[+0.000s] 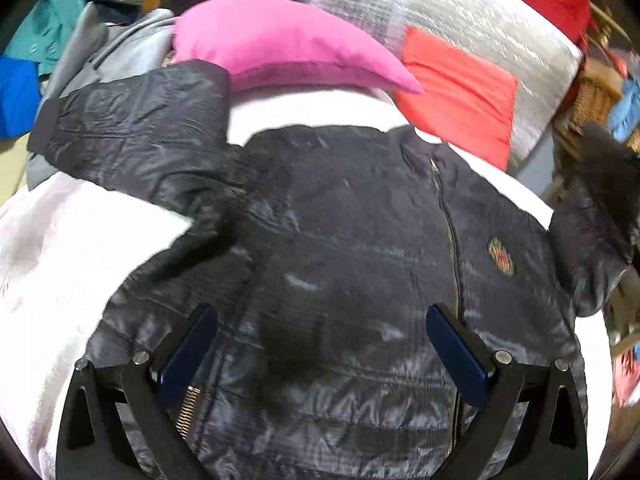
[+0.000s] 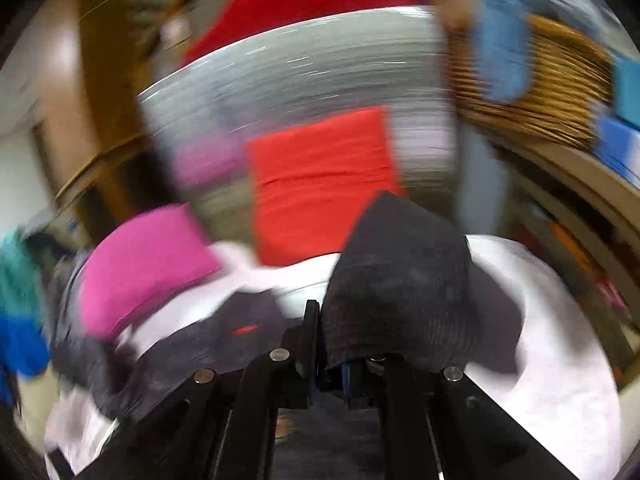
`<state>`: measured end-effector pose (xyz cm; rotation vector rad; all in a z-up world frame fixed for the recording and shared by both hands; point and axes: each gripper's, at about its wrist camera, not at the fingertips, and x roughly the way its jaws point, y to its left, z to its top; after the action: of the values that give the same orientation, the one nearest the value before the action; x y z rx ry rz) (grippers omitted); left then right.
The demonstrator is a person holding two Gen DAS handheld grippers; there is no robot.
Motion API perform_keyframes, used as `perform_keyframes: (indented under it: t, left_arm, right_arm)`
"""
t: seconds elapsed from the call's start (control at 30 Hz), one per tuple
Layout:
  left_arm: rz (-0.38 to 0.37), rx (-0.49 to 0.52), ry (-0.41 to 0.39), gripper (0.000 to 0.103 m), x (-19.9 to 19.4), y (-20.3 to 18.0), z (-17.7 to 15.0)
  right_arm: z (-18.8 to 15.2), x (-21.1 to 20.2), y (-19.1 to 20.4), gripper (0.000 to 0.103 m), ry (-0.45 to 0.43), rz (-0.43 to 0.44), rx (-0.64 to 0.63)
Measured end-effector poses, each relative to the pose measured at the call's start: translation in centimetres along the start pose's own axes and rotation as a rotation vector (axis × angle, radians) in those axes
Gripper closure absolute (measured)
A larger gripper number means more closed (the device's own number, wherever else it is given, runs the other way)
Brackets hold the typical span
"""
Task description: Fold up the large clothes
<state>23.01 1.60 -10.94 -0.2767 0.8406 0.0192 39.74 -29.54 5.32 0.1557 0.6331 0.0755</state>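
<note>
One round badge [image 1: 501, 256], its writing unreadable, is being shown on the black jacket [image 1: 340, 248]; left tongs [image 1: 322, 344] are being held open, right tongs [image 2: 334, 354] are being clamped on its cuff [image 2: 400, 280].

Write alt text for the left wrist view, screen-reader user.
A black zip-up jacket lies spread front-up on a white surface, one sleeve stretched to the upper left. The open left tool hovers over its lower half, holding nothing. Behind sit a pink cushion and a red cushion.
</note>
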Motion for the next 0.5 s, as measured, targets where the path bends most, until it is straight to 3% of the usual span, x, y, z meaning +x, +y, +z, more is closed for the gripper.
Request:
perform_keyframes:
  t: [0.1,0.13,0.17,0.23,0.37,0.5]
  left_arm:
    - [-0.007,-0.053,-0.01,0.0,-0.6,1.4,0.7]
    - [-0.01,-0.067,-0.011,0.0,-0.7,1.8,0.9]
    - [-0.016,-0.09,-0.011,0.0,-0.8,2.4,1.1]
    - [-0.023,-0.114,-0.007,0.0,-1.0,3.1,1.3]
    - [-0.04,-0.161,-0.001,0.0,-1.1,4.1,1.8]
    - [-0.051,-0.188,-0.011,0.0,-1.5,4.5,2.0]
  right_arm:
    - [-5.2,4.0,6.0,0.088,0.107,0.039,-0.072]
    - [-7.0,5.7,7.6,0.078,0.152,0.046,-0.091]
    - [-9.2,8.0,8.8,0.051,0.22,0.049,-0.107]
    - [-13.0,10.6,10.7,0.021,0.324,0.061,-0.132]
    - [-14.9,10.7,10.4,0.021,0.349,0.079,-0.12]
    - [-12.3,8.6,7.2,0.014,0.273,0.162,0.101]
